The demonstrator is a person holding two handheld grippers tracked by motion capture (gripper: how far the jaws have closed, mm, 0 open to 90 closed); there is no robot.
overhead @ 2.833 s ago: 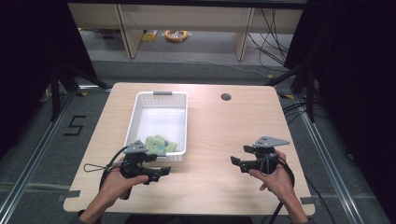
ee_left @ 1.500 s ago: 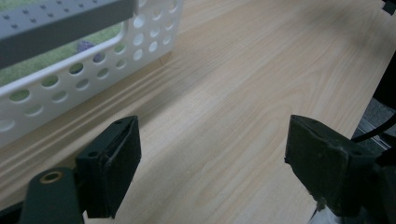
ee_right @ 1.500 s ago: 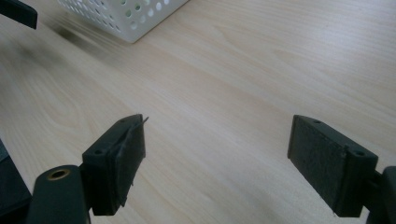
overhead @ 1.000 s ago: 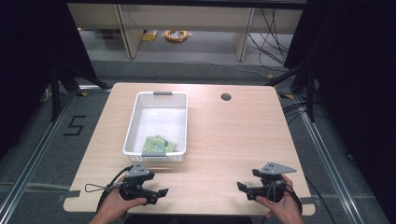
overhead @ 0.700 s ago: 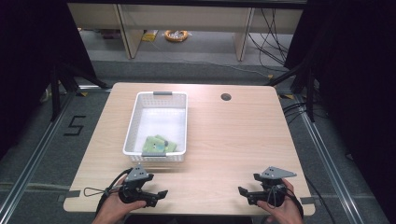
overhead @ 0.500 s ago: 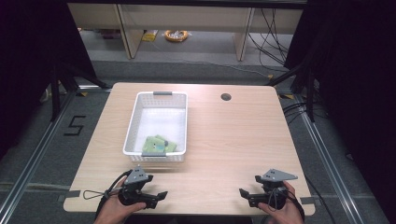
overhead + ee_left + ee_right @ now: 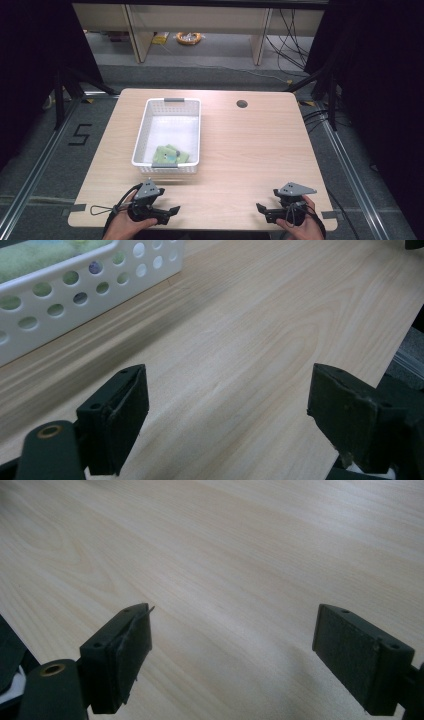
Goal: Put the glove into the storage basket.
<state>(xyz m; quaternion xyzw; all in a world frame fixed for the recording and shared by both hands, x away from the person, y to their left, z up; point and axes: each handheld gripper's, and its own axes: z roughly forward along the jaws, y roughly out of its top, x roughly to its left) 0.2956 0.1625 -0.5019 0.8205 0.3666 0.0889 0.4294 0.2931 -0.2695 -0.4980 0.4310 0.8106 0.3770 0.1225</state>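
Observation:
A white perforated basket stands on the left half of the wooden table, with green cloths lying at its near end. My left gripper rests near the table's front edge, just in front of the basket, jaws open and empty. In the left gripper view the basket's wall runs along the upper left, and the left gripper has only bare wood between its fingers. My right gripper sits at the front right edge, open and empty; the right gripper looks over plain tabletop.
A round cable hole sits in the table's far right part. Shelving legs and cables stand on the floor beyond the table. Metal rails run along the floor on both sides.
Both hands have drawn back toward the table's front edge, the left gripper away from the basket's near end. Both grippers stayed open; the basket and cloths did not move.

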